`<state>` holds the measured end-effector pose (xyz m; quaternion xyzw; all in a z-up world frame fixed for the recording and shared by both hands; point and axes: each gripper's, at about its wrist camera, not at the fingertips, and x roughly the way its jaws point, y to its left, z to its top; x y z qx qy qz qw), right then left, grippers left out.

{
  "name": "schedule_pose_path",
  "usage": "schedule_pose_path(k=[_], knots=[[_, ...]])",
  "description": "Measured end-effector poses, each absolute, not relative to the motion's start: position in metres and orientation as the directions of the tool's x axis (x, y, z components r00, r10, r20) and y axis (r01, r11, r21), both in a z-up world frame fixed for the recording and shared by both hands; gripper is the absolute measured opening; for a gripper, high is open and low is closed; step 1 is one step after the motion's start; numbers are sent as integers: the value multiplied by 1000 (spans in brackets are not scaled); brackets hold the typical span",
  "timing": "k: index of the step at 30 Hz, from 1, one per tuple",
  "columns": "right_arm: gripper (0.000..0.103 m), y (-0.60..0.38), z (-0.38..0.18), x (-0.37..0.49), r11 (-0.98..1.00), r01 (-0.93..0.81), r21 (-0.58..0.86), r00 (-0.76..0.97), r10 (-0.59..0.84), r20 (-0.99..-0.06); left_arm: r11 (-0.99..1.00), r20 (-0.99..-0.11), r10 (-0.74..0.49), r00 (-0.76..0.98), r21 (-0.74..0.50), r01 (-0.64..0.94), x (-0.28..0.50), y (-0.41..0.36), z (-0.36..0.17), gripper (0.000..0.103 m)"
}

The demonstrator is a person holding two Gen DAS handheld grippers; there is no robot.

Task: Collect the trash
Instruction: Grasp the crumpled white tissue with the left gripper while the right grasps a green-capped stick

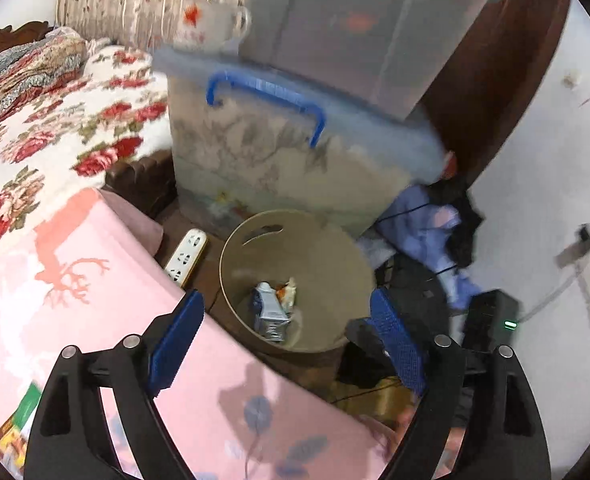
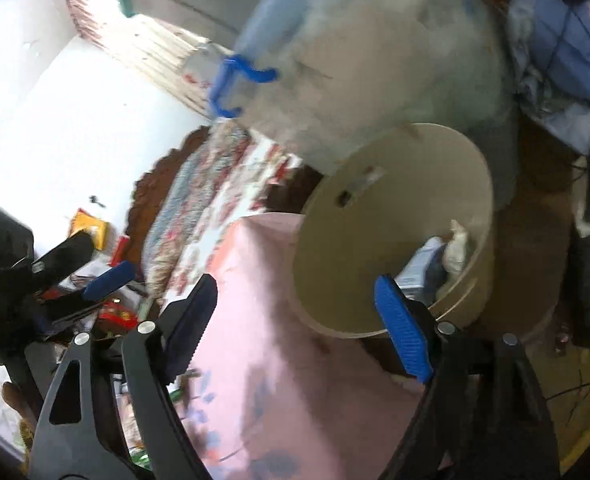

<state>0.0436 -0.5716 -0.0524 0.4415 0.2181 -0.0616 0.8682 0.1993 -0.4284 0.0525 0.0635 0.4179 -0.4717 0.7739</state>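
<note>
Both spread and empty above the bin [image 1: 295,280], left claw [image 1: 291,344] and right claw [image 2: 295,320], wrappers [image 1: 273,308] lying on its floor, remaining trash [image 2: 111,312] far left on the bed, nearer the left claw.

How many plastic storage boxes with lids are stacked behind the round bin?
2. The lower box, with a blue handle, stands directly behind the bin. The upper box, with a teal lid, sits on top of it. Others may be hidden.
</note>
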Motion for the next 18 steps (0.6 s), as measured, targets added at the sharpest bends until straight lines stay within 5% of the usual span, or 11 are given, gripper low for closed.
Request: schedule_pose_path(k=[8, 12, 18], knots=[[59, -496, -34, 47, 706, 159, 690, 889, 201, -411, 606, -597, -697, 397, -196, 771, 148, -251, 107, 81], [41, -456, -47, 75, 710, 94, 697, 832, 329, -447, 696, -654, -610, 448, -171, 698, 142, -198, 87, 81], [30, -409, -69, 113, 748, 74, 660, 737, 404, -541, 748, -768, -556, 317, -296, 594, 150, -200, 18, 80]])
